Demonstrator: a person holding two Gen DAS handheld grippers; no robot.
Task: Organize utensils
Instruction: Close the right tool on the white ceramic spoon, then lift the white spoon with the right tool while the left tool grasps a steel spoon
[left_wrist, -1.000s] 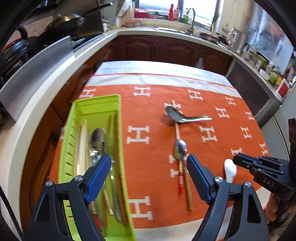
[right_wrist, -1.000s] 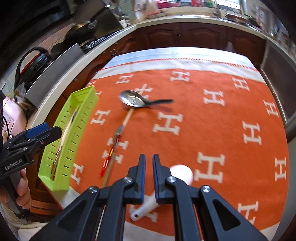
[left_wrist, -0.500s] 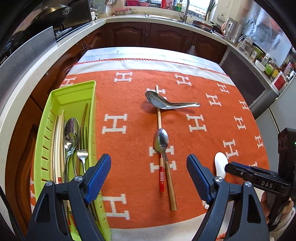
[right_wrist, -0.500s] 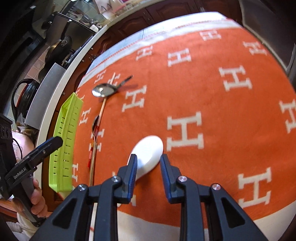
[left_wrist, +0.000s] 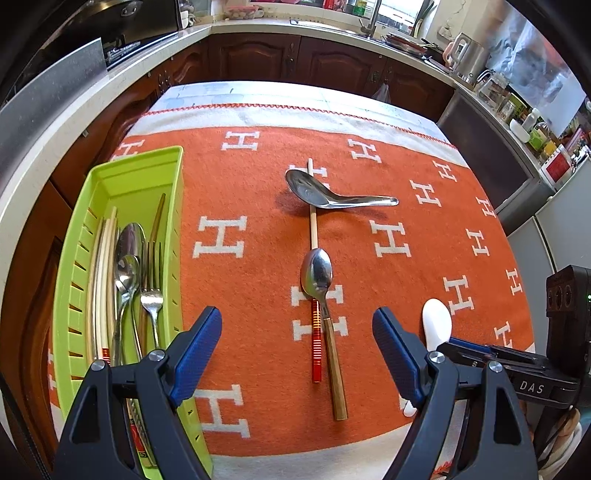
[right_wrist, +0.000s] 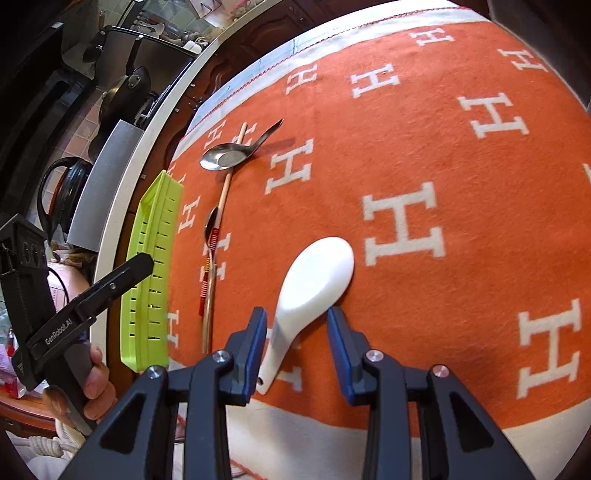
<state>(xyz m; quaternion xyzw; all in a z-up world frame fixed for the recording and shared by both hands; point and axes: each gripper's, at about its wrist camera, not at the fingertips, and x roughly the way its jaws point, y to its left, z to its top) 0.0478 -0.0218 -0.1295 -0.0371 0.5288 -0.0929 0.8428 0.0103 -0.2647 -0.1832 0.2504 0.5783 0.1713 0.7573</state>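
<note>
A white ceramic spoon (right_wrist: 317, 273) lies on the orange cloth, bowl pointing away. My right gripper (right_wrist: 297, 326) is low over it, jaws opening, with the spoon's handle between the fingers and not pinched. My left gripper (left_wrist: 297, 332) stands wide open and holds nothing, above a wood-handled spoon (left_wrist: 317, 273) and a red-striped chopstick (left_wrist: 316, 339). A steel soup spoon (left_wrist: 314, 190) rests across the chopstick's far end. The green tray (left_wrist: 136, 184) at left holds chopsticks, spoons and a fork. The white spoon (left_wrist: 437, 323) also shows beside the right gripper (left_wrist: 480, 356).
An orange cloth with white H marks (left_wrist: 258, 184) covers the table. The cloth's near edge is just below both grippers. A counter with a stove and pans (right_wrist: 125, 92) runs along the left, and dark cabinets stand behind. A hand (right_wrist: 94, 384) holds the left gripper (right_wrist: 110, 284).
My right gripper went from shut to open and came down over the white spoon, rolling so that the handle now lies between its fingers. My left gripper tipped down and shifted right, off the tray.
</note>
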